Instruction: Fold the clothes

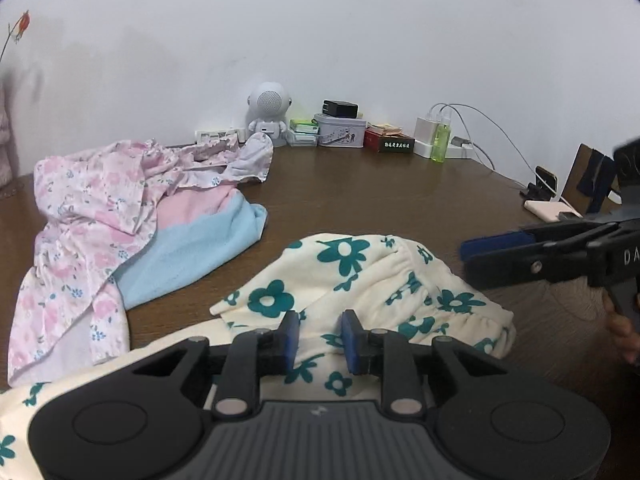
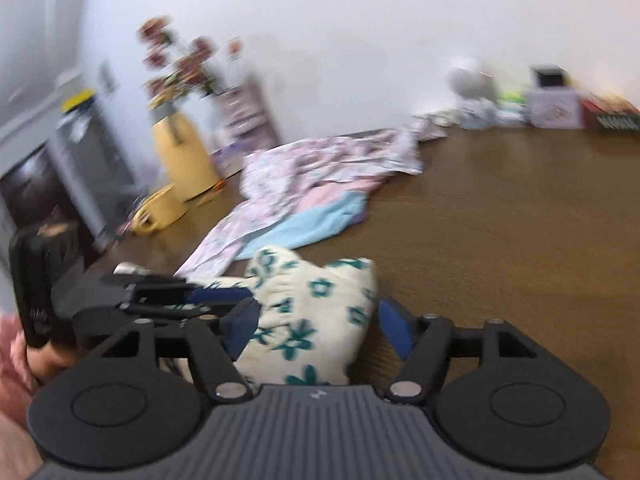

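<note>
On a brown wooden desk (image 1: 380, 196) set against a white wall (image 1: 320, 40), a cream garment with teal flowers (image 1: 360, 280) lies bunched at the near edge. Beyond it and to its left sits a heap of other clothing: a pink floral garment (image 1: 80, 216) draped over a pink-and-blue garment (image 1: 192, 248), both apart from the cream piece. The left gripper (image 1: 319, 338) hovers low over the cream garment, its 2 blue-padded jaws parted by a narrow gap with the cloth showing between them; whether they pinch a fold cannot be told. The right gripper (image 2: 316, 324), blurred in its own view, stands with jaws spread wide on either side of a raised hump of the same garment, neither pad closed on it. Behind the cream garment, along the wall, stand a small white robot-shaped speaker (image 1: 267, 118), a decorated tin (image 1: 340, 130), a dark red box (image 1: 388, 141) and a green bottle (image 1: 441, 138) beside a white charger (image 1: 425, 130). Far left of the garment, a yellow vase of flowers (image 2: 182, 152) appears in the right wrist view.
</note>
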`<state>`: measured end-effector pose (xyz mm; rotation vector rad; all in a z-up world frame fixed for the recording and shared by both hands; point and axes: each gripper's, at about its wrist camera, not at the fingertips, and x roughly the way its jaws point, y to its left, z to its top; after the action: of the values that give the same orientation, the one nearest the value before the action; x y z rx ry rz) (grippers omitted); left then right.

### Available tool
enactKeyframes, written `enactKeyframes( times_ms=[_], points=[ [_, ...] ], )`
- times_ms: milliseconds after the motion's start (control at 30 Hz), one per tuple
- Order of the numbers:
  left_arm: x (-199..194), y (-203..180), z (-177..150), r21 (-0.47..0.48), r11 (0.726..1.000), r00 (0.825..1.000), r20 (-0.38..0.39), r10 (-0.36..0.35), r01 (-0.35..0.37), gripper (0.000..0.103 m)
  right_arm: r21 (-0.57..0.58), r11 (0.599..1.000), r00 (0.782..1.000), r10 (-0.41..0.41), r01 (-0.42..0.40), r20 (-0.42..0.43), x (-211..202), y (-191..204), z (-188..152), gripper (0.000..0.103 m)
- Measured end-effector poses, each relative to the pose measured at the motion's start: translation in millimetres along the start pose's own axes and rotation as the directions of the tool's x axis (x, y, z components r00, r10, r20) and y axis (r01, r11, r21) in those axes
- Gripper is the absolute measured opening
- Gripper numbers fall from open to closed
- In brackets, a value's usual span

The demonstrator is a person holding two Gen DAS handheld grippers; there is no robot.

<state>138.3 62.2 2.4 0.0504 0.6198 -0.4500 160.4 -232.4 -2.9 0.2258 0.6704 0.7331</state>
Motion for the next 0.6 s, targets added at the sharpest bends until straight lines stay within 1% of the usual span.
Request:
enactKeyframes(
  times_ms=[67, 133, 233, 333, 400, 467, 600],
  points=[
    [0.3, 0.6, -1.6, -0.001, 1.0, 1.0, 0.002, 0.001, -0.001, 0.023, 0.091, 0.996, 1.0, 0.014, -0.013, -0.011, 2.8, -10.0, -3.7, 0.073],
    [0.3, 1.4, -3.1, -0.004, 1.0, 1.0, 0.004, 0.002, -0.002, 0.023, 0.146, 0.989, 0.999, 0.018, -0.014, -0.028, 8.6, -14.5, -8.4, 0.073],
    [-0.3, 3.4, -4.1, -0.016, 1.0, 1.0, 0.008, -0.002, 0.002, 0.024, 0.177, 0.984, 0.999, 0.021, -0.012, -0.049, 19.2, -14.0, -14.4, 0.072],
    [-0.7, 5.2, -4.6, -0.025, 1.0, 1.0, 0.012, -0.011, 0.012, 0.024, 0.18, 0.984, 0.998, 0.02, -0.01, -0.055, 24.1, -8.4, -19.2, 0.071],
    [-0.5, 6.7, -4.7, -0.033, 0.999, 1.0, 0.013, -0.02, 0.02, 0.024, 0.19, 0.982, 0.998, 0.016, -0.005, -0.055, 26.4, -5.6, -19.8, 0.068],
    [-0.3, 9.9, -5.1, -0.049, 0.998, 0.999, 0.013, -0.032, 0.033, 0.024, 0.209, 0.978, 0.998, 0.026, -0.014, -0.054, 28.5, -3.5, -21.3, 0.06],
    [0.9, 16.9, -6.1, -0.09, 0.994, 0.998, 0.012, -0.056, 0.056, 0.024, 0.277, 0.961, 0.998, 0.028, -0.014, -0.048, 32.7, -2.7, -23.7, 0.054]
  ],
)
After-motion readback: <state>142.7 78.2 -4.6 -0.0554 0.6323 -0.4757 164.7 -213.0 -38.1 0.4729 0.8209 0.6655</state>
